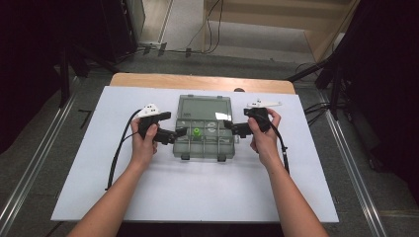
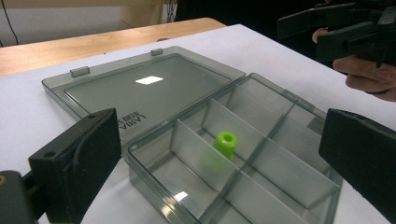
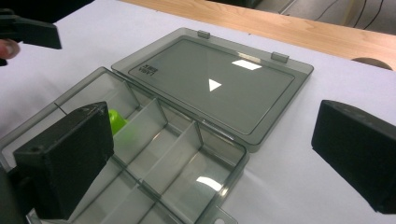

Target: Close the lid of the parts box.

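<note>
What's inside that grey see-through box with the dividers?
One small green piece stands in a middle compartment of the open box. The other compartments on show look empty. In the right gripper view a black jaw covers part of the box's near corner.

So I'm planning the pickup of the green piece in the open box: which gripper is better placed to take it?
Probably the left gripper: it sits open beside the box, close to the green piece. In its own view the piece lies between its jaws. The right gripper is open too, but farther away.
</note>
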Motion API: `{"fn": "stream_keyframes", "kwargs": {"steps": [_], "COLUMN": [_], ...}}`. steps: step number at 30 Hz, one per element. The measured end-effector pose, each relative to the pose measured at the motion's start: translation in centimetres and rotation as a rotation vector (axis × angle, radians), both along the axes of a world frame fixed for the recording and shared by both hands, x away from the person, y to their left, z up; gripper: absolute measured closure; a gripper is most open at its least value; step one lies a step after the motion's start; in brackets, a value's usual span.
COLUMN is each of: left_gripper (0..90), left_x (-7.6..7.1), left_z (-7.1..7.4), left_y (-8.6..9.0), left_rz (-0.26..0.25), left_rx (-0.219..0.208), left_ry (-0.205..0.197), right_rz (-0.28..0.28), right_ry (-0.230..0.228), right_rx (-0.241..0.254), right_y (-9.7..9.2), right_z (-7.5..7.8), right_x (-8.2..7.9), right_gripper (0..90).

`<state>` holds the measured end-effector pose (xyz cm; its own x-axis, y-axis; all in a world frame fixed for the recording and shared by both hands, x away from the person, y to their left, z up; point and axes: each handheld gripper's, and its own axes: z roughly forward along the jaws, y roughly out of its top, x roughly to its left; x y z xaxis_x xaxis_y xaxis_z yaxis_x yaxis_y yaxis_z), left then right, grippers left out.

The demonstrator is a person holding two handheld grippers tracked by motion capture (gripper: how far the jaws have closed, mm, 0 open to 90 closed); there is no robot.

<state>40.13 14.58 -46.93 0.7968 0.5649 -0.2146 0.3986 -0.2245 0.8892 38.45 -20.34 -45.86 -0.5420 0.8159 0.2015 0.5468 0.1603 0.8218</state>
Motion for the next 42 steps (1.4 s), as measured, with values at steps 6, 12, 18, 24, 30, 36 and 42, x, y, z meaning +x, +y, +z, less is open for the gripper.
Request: {"fn": "stream_keyframes", "kwargs": {"steps": [6,12,18,24,30,36,42], "left_gripper": [0.0,0.0,0.0,0.0,0.0,0.0,2.2], "left_x": [1.3,2.6,3.6,4.6,5.4,6.1,6.9], "left_z": [0.1,-0.2,-0.6,-1.3,-1.7,-1.5,-1.7], "left_y": [-0.4,-0.5,-0.8,-1.4,-1.6,-1.4,-1.5], "left_rz": [0.003,0.022,0.03,0.041,0.055,0.076,0.076], "left_rx": [0.007,-0.006,-0.003,0.015,0.008,-0.019,-0.025], "left_ry": [0.016,0.052,0.08,0.117,0.154,0.179,0.223], "right_rz": [-0.007,-0.005,-0.015,-0.022,-0.008,-0.012,-0.056], "right_ry": [0.016,0.022,0.047,0.071,0.106,0.141,0.211], "right_rx": [0.006,0.006,0.026,0.034,0.058,0.113,0.158], "right_y": [0.2,0.5,0.6,0.6,0.9,0.7,0.4], "right_z": [-0.2,-0.4,-0.9,-1.5,-2.2,-2.8,-3.2], "right_x": [0.8,1.6,2.3,3.1,3.8,4.3,5.1], "right_gripper": [0.0,0.0,0.0,0.0,0.0,0.0,5.0]}}
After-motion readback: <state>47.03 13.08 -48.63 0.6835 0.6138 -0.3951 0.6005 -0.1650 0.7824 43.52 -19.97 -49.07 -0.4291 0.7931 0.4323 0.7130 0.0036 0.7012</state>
